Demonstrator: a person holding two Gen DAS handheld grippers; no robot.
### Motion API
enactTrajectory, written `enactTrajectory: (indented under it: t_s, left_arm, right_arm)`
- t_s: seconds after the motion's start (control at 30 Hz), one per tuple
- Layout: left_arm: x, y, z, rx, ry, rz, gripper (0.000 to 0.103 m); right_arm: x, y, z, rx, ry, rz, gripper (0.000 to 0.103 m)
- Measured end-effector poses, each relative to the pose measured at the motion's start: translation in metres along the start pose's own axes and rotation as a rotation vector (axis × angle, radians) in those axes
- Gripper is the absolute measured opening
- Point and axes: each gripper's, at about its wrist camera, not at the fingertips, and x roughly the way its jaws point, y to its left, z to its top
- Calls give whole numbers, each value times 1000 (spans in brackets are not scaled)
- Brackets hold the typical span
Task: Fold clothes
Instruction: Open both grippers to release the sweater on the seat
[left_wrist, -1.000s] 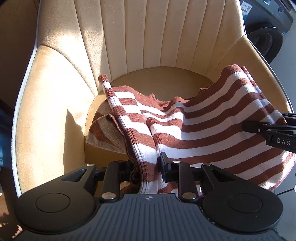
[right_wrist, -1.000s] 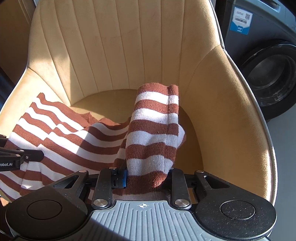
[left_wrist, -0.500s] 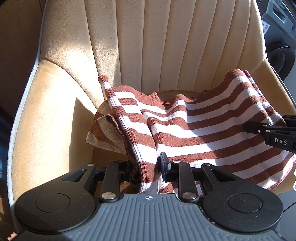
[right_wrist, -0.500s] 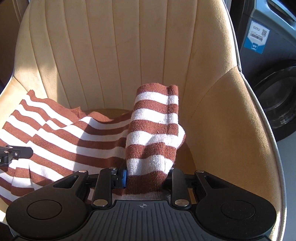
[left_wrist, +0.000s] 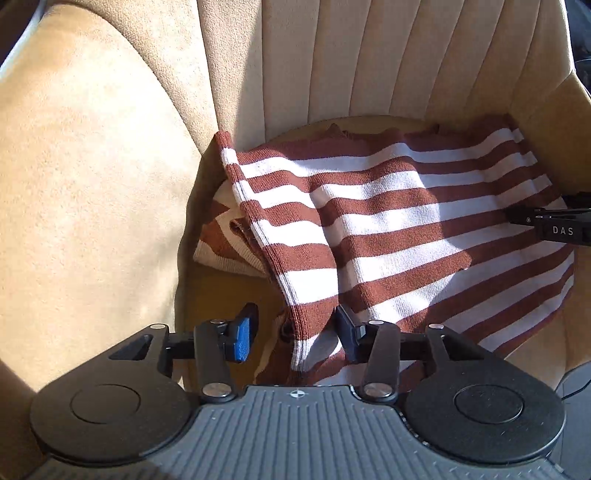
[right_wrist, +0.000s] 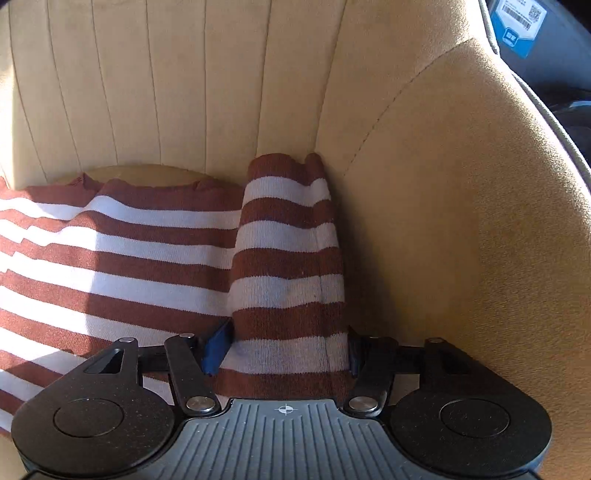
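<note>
A brown-and-white striped sweater (left_wrist: 406, 221) lies spread over the seat of a beige armchair (left_wrist: 92, 184). My left gripper (left_wrist: 295, 334) hovers over its near left corner. Its jaws are opening: the folded edge runs between them, and the blue left pad (left_wrist: 243, 336) stands clear of the cloth. In the right wrist view the sweater (right_wrist: 110, 258) fills the left side, with a folded sleeve (right_wrist: 288, 240) lying along the chair's right wall. My right gripper (right_wrist: 286, 350) straddles the sleeve's near end with its jaws opening. One of its fingers (left_wrist: 554, 229) shows at the left view's right edge.
The armchair's ribbed backrest (right_wrist: 184, 74) and curved side walls (right_wrist: 461, 221) close in the seat on three sides. A dark appliance with a blue label (right_wrist: 517, 18) stands behind the chair's right arm. A strip of bare seat (left_wrist: 229, 295) shows left of the sweater.
Both grippers came down toward the seat and closer to the backrest. The sweater went from hanging to lying on the seat. Both pairs of jaws widened and released the cloth.
</note>
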Motion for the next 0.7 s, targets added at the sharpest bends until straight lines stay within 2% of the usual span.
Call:
enactTrajectory:
  t_s: [0.13, 0.2, 0.33, 0.47, 0.57, 0.63, 0.7]
  left_arm:
    - [-31, -8, -10, 48, -48, 27, 47]
    - [-50, -14, -22, 74, -78, 36, 47]
    - [-45, -23, -47, 85, -18, 11, 47]
    - [-29, -15, -56, 38, -11, 41, 47]
    - [-23, -12, -51, 87, -39, 55, 47]
    - [-16, -6, -44, 69, -30, 33, 47]
    - [-10, -2, -39, 42, -19, 13, 46]
  right_arm:
    - [-39, -11, -11, 101, -36, 47, 49]
    - [-64, -14, -25, 141, -71, 42, 58]
    - [-91, -22, -63, 366, -60, 86, 62]
    - [-75, -20, -102, 557, 26, 107, 60]
    - [-54, -19, -119, 684, 50, 102, 57]
    - [-43, -25, -124, 778, 60, 89, 56]
    - [-37, -30, -123, 846, 53, 83, 44]
